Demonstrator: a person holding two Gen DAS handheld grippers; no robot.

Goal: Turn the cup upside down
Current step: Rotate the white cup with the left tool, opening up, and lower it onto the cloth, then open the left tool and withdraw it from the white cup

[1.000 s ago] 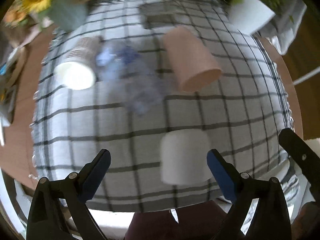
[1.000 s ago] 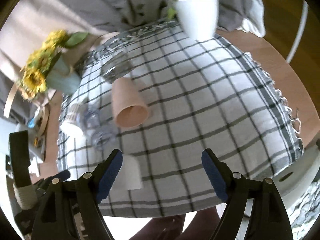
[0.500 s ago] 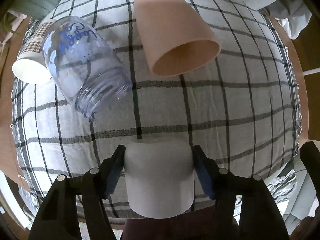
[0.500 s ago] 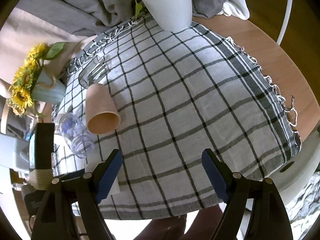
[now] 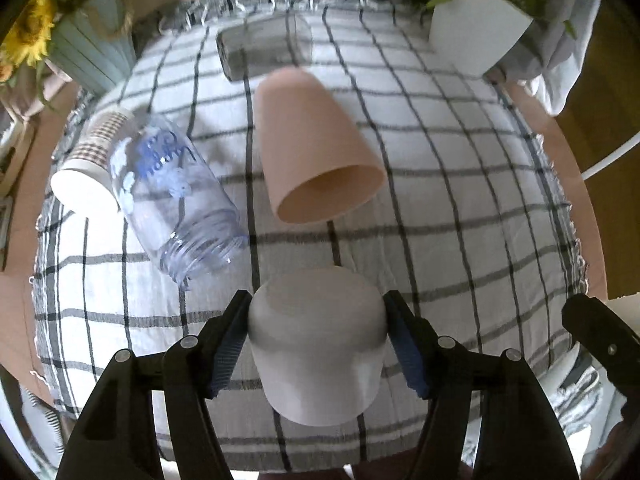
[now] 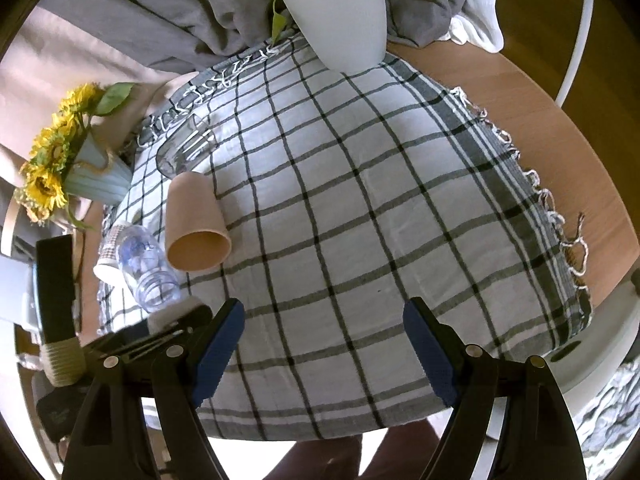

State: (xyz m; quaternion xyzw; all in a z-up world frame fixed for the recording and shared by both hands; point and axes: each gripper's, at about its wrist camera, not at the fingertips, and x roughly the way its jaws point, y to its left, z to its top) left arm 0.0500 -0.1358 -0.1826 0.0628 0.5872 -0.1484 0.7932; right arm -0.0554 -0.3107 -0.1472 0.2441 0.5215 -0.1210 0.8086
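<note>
1. My left gripper (image 5: pixel 318 336) pinches the plain white plastic cup (image 5: pixel 316 344) at the near edge of the checked grey-and-white tablecloth (image 5: pixel 440 208), blue pads pressed on both sides.
2. Just beyond the cup, a peach tumbler (image 5: pixel 316 152) lies on its side, mouth towards me.
3. Left of the tumbler lies a clear plastic jar with blue print (image 5: pixel 176 200), touching a small paper cup (image 5: pixel 90 168).
4. My right gripper (image 6: pixel 324 344) hangs spread wide over bare cloth, holding nothing.
5. A white plant pot (image 6: pixel 340 20) stands at the far edge.
</note>
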